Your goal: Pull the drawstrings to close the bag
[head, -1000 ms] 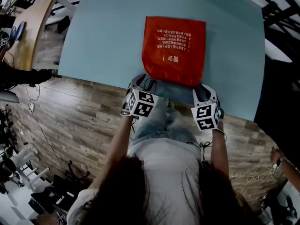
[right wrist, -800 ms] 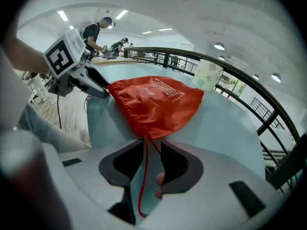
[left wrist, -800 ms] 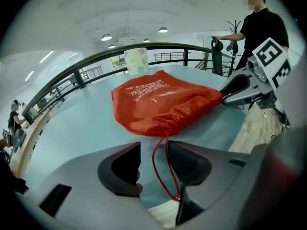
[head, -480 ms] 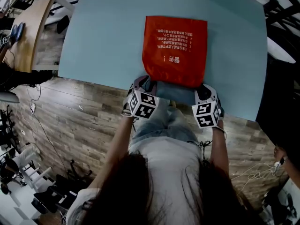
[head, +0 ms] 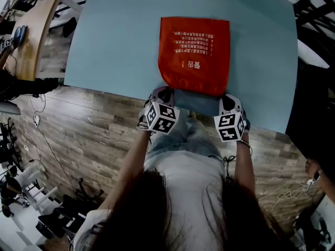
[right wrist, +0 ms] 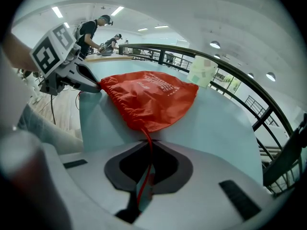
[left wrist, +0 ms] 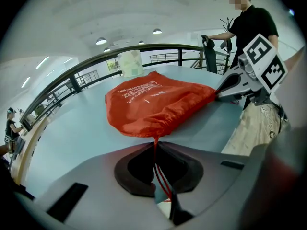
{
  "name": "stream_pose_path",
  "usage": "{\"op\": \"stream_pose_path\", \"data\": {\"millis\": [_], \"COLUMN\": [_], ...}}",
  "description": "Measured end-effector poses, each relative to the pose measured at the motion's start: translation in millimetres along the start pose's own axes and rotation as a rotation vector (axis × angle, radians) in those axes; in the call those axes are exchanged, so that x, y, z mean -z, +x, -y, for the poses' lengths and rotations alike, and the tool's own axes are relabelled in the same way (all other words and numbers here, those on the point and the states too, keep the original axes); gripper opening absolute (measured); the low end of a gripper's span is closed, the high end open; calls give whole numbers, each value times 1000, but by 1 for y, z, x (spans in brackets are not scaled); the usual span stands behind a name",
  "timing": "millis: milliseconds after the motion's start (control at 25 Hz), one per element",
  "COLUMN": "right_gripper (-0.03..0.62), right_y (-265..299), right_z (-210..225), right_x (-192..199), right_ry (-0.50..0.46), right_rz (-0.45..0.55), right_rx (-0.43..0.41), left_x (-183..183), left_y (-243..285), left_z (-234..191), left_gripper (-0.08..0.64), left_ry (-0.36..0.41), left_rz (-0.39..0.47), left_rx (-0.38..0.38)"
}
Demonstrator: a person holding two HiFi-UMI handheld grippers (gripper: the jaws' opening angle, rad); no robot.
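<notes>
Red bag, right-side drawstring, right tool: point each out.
red bag (head: pixel 194 51), head view, centre of printed face
right-side drawstring (right wrist: pixel 150 158), right gripper view, cord behind the tips
right tool (right wrist: pixel 148 143), right gripper view, shut tips on the drawstring

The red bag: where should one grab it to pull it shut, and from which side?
By its drawstrings, from the near edge of the table: one leaves each near corner of the bag. The left gripper has just been closing and pinches one; the right gripper pinches the other.
</notes>
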State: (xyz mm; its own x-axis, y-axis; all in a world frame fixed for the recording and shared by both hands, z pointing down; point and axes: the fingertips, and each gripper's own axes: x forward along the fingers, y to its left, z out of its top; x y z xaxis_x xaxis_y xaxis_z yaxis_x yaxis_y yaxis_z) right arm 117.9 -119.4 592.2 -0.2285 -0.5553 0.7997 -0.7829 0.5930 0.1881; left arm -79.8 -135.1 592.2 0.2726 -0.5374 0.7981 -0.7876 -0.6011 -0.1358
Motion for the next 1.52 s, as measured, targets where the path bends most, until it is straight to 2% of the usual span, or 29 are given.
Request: {"op": "stream_pose_path", "data": {"millis": [200, 520, 680, 1200, 1520], "right_gripper": [25, 23, 23, 21, 21], "right_y": [-3, -5, -7, -8, -10], "right_z": [3, 12, 21, 28, 34], "right_x": [3, 2, 8, 14, 19], "right_ry": [46, 110, 172, 373, 462], "right_rz": [13, 20, 20, 58, 63], "right_rx": [-7, 31, 32, 18, 20], "left_x": [1, -2, -3, 2, 4], "left_y": [-1, -3, -3, -5, -6], "left_z": [-1, -7, -14, -25, -29], "left_gripper": [19, 17, 17, 17, 17], "left_ry": [-19, -53, -82, -89, -97], "left_rz": [-1, 13, 16, 10, 13], "left_rx": [4, 3, -3, -20, -25]}}
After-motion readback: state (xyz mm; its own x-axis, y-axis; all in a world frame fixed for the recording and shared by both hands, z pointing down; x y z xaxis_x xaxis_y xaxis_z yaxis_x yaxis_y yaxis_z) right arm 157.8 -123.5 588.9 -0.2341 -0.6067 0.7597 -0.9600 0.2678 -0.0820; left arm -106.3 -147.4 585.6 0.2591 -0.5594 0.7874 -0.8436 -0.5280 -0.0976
